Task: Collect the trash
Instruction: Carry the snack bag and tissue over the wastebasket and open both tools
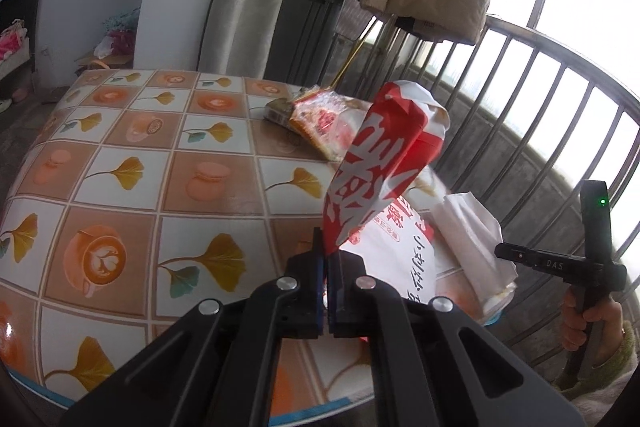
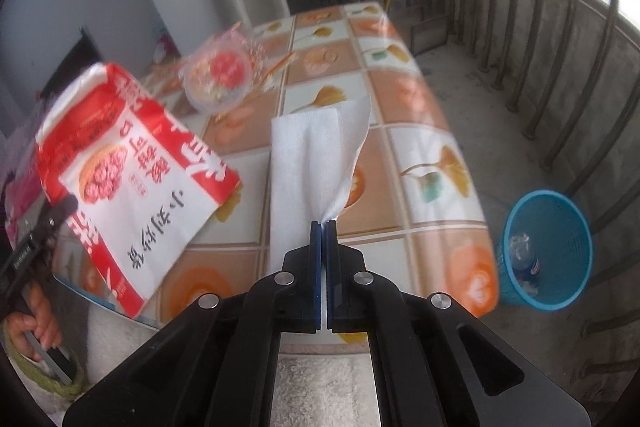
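Trash pickup underway: 2 items gripped, none binned yet at this moment.

L gripper is clenched on the red-and-white snack bag, raised centre-right of frame; R gripper is clamped on a corner of the white tissue, mid-frame, above the table. A clear plastic wrapper is left on the table, upper left of the R view; a 2nd small item beside it is seen in the L view, too unclear to name. The blue bin, lower right on the floor, already holds a bottle. Approx. halfway, by judgement: both held items remain to be dropped, then the rest.
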The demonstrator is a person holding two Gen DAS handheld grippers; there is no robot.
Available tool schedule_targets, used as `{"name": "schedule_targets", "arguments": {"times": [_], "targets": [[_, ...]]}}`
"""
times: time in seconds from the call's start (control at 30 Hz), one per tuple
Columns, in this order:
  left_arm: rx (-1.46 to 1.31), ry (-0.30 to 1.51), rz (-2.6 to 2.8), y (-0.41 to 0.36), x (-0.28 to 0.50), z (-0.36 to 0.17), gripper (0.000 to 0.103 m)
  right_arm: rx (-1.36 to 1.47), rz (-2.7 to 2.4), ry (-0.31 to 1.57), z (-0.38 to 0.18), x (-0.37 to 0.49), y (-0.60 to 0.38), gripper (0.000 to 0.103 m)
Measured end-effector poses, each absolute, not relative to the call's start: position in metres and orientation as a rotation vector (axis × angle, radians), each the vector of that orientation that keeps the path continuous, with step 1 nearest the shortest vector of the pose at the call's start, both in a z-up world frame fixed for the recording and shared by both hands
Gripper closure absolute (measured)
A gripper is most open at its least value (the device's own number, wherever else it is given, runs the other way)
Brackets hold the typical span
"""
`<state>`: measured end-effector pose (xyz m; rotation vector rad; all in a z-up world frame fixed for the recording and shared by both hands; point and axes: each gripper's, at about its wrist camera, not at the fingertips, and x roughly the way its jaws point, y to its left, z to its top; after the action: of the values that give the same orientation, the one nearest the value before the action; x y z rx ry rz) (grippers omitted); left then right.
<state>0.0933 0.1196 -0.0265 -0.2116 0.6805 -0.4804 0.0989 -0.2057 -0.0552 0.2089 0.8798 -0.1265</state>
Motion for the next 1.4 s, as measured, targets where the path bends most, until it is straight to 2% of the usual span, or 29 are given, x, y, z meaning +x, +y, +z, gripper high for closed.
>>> {"name": "schedule_targets", "arguments": {"times": [0.4, 0.6, 0.73, 0.87, 1.13, 1.3, 1.4], "targets": [[-0.161, 0.623, -0.668, 0.051, 0.085, 0.013, 0.103, 0.313, -0.268, 0.699, -0.007, 0.035, -0.269, 0.103], [-0.026, 0.627, -0.793, -0.031, 0.098, 0.030, 0.102, 0.411, -0.403, 0.636, -0.005, -0.008, -0.322, 0.103], [0.075, 0.710, -0.857, -0.106, 0.115, 0.029, 0.102, 0.511, -0.477, 0.616, -0.016, -0.027, -0.361, 0.103], [0.142, 0.862, -0.942, -0.190, 0.140, 0.010, 0.102, 0.620, -0.554, 0.595, -0.031, -0.053, -0.397, 0.103], [0.414, 1.002, -1.015, -0.372, 0.143, -0.055, 0.102, 0.738, -0.640, 0.601, -0.067, -0.058, -0.449, 0.103], [0.442, 1.115, -1.029, -0.445, 0.146, -0.108, 0.102, 0.865, -0.664, 0.640, -0.110, -0.043, -0.487, 0.103], [0.430, 1.166, -1.043, -0.477, 0.152, -0.135, 0.097, 0.929, -0.683, 0.645, -0.132, -0.035, -0.506, 0.102]]}}
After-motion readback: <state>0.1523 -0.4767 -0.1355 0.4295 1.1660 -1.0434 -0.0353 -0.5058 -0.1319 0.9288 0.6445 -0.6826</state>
